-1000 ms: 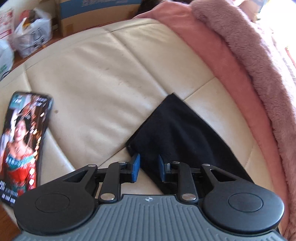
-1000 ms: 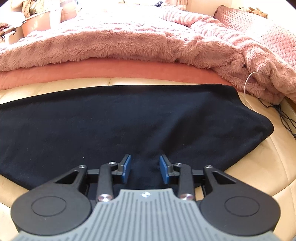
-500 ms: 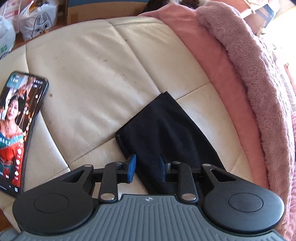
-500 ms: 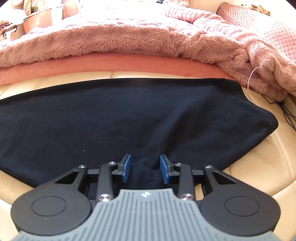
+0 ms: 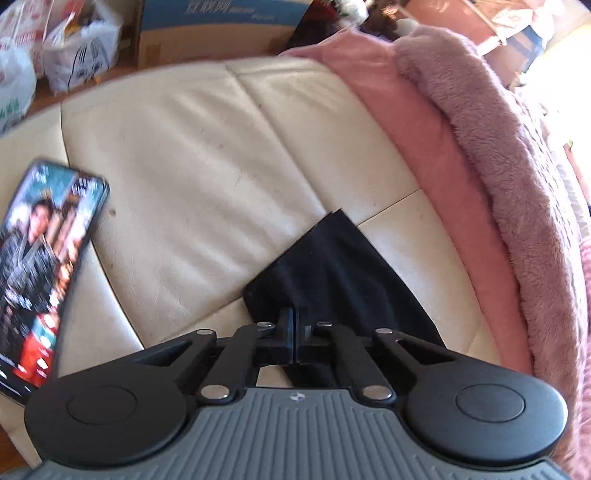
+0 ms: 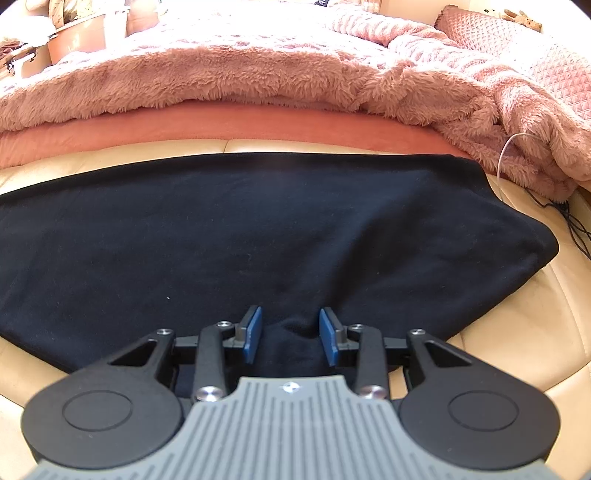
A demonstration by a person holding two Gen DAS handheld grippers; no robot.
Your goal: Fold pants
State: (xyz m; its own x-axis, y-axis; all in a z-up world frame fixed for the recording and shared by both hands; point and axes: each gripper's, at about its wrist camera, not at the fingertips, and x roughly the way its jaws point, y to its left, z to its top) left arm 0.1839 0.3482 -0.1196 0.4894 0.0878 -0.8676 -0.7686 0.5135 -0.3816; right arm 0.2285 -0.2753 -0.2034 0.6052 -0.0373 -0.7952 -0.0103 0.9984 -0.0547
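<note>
The black pants (image 6: pixel 258 236) lie flat across a cream leather bench (image 6: pixel 524 332). In the left wrist view one narrow leg end of the pants (image 5: pixel 332 266) reaches onto the cushion (image 5: pixel 207 192). My left gripper (image 5: pixel 295 325) is shut on the near edge of that leg end. My right gripper (image 6: pixel 290 332) is open, its blue pads (image 6: pixel 253 332) on either side of a raised bunch of the pants' near edge, not pinching it.
A lit phone (image 5: pixel 40 273) lies on the bench at the left. A pink sheet (image 5: pixel 417 147) and fluffy pink blanket (image 6: pixel 258 74) border the far side. A thin white cable (image 6: pixel 506 147) and black cord (image 6: pixel 569 221) hang at the right. Bags (image 5: pixel 74 51) and a box (image 5: pixel 221 29) stand beyond the bench.
My left gripper has closed from open onto the leg end's edge. The right gripper has stayed open over the pants' near edge, with the view shifting only slightly.
</note>
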